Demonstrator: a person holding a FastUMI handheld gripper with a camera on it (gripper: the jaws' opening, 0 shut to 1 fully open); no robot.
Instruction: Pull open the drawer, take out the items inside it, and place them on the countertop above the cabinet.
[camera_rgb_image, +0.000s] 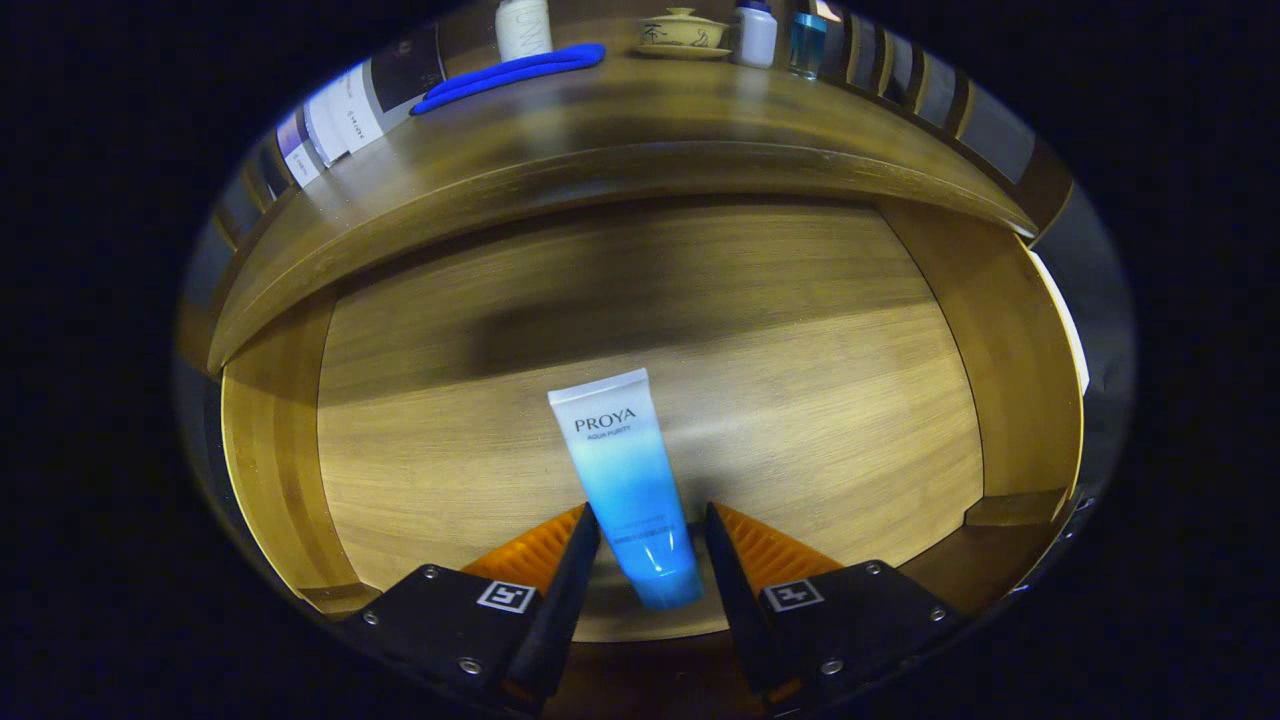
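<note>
Our gripper (650, 530) comes first, with its two fingers spread apart, one on each side of the tube (627, 480). We think neither finger is pressing on it yet; a thin gap shows on both sides.

That tube lies flat on the floor of the open drawer (800, 400). Its cap end sits between our fingers, and its long body points away toward 11 o'clock. So our next squeeze should catch the low, cap end.

Nothing else lies in the drawer to block us.

Up at 12 o'clock is the countertop (620, 130). On it we see a blue strip (510, 75), bottles (755, 35) and a lidded cup (683, 30).
</note>
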